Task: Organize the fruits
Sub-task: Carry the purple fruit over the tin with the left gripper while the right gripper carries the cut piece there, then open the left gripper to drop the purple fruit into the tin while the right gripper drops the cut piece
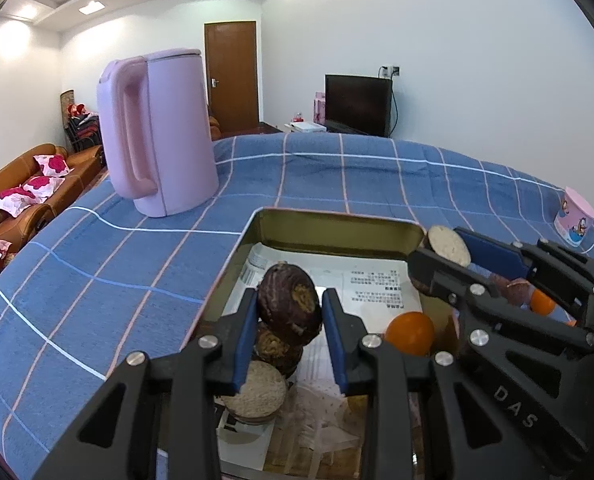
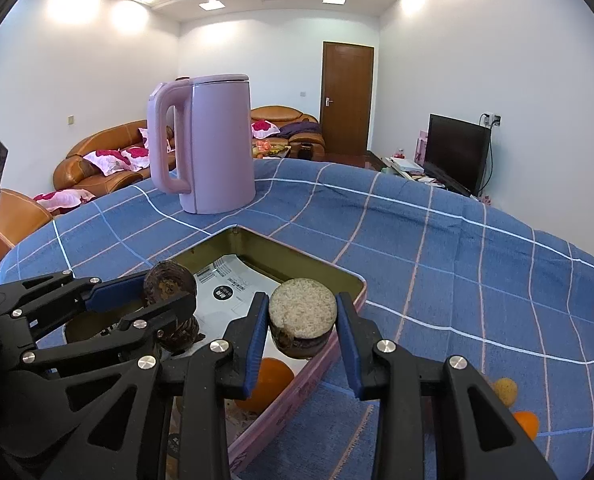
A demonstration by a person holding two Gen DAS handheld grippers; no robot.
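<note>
My left gripper is shut on a dark purple-brown fruit, held above an open tin tray lined with printed paper. Under it in the tray lie another dark fruit, a cut half with a pale face and an orange. My right gripper is shut on a cut half fruit with a pale top, over the tray's right rim. In the right wrist view the left gripper shows at the left with its dark fruit.
A pink kettle stands on the blue checked cloth behind the tray. A pink cup sits at the far right. On the cloth to the right of the tray lie an orange and a pale fruit.
</note>
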